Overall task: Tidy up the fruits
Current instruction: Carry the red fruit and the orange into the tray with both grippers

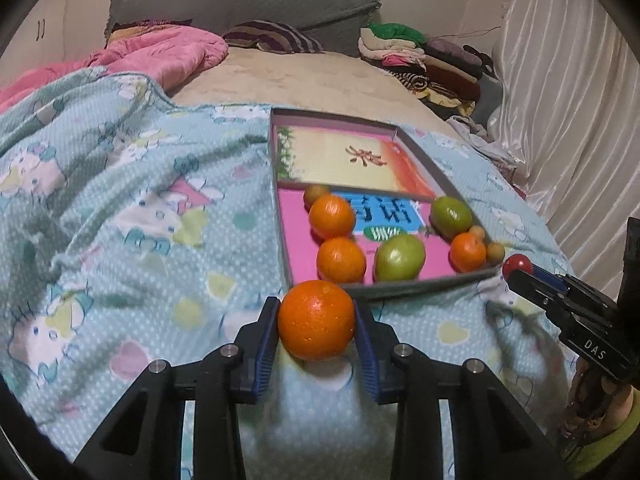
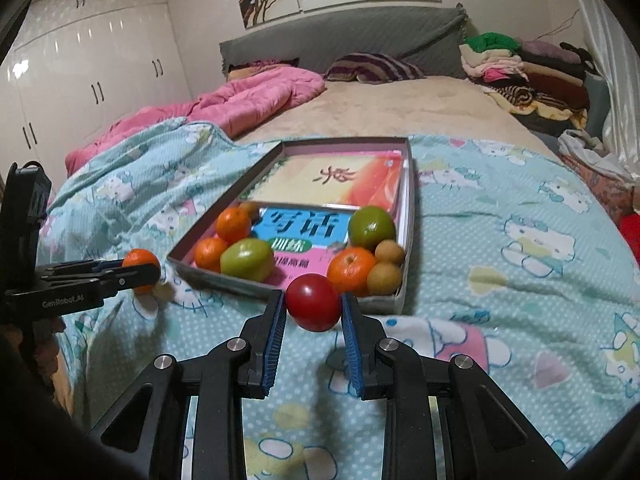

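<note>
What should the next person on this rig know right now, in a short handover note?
Left tool: shut on an orange, held just short of the tray's near edge.
Right tool: shut on a red fruit, also at the near edge.
Tray on the blue blanket holds books, three oranges, two green fruits and some small brownish fruits.
Done: those fruits are in the tray.
Left: set both held fruits inside. No other loose fruit is in view.
</note>
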A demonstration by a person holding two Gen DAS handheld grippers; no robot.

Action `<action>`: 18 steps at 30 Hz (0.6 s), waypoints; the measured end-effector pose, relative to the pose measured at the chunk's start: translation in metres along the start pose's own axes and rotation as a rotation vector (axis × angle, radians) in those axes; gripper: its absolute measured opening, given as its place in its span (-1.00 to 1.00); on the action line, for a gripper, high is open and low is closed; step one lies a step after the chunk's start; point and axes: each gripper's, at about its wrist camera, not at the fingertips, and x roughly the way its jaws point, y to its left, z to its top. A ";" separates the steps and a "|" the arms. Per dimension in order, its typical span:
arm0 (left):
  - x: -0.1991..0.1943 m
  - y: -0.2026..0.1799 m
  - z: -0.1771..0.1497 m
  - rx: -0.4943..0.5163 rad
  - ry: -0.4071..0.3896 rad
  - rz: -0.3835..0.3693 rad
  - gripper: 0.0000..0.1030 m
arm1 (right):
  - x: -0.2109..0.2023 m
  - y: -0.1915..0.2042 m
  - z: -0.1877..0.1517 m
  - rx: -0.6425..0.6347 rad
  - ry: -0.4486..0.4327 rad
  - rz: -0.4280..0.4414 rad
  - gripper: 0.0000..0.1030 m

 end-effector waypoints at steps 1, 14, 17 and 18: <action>0.000 -0.002 0.005 0.006 -0.006 0.001 -0.30 | -0.001 0.000 0.003 0.000 -0.004 0.002 -0.45; 0.026 -0.011 0.040 0.037 0.016 0.001 -0.30 | 0.016 0.003 0.043 -0.059 -0.009 0.007 -0.45; 0.036 -0.011 0.042 0.045 0.032 0.010 -0.30 | 0.024 0.006 0.050 -0.085 0.005 0.009 -0.45; 0.038 -0.011 0.043 0.046 0.036 0.011 -0.30 | 0.026 0.007 0.053 -0.091 0.007 0.006 -0.45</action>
